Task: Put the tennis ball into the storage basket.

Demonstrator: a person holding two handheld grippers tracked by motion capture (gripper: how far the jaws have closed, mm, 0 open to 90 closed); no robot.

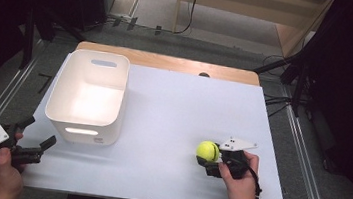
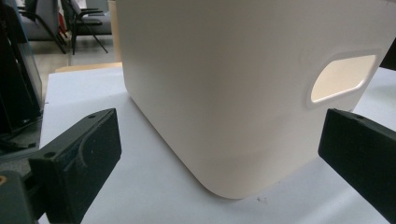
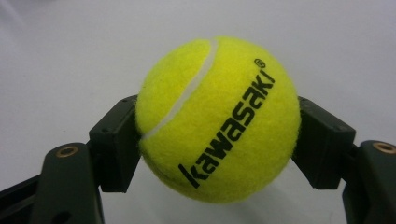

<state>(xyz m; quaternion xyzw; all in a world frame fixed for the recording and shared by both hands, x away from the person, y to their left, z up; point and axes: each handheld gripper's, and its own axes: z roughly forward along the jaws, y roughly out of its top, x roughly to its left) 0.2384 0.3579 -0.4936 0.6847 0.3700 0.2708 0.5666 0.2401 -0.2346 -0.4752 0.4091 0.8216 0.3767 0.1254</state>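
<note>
Here the right gripper (image 1: pixel 209 159) pinched the yellow tennis ball (image 3: pixel 218 119) between its two black jaws, one pressed against each side, well to the right of the white bin (image 1: pixel 87 95) on the table (image 1: pixel 174 104). The left gripper (image 1: pixel 34 138) hovered just beside the bin's near left corner, jaws spread wide and holding nothing.

Right hand-held gripper (image 3: pixel 218 135): both black jaws pressed against opposite sides of a yellow tennis ball (image 3: pixel 217 119), one at either flank, contact at mid-height. Ball centred between the jaws, protruding above and below them. White curved seam on the upper left face; black "kawasaki" lettering running diagonally across the front. Pale surface (image 3: pixel 70 51) beyond and beneath the jaws.
</note>
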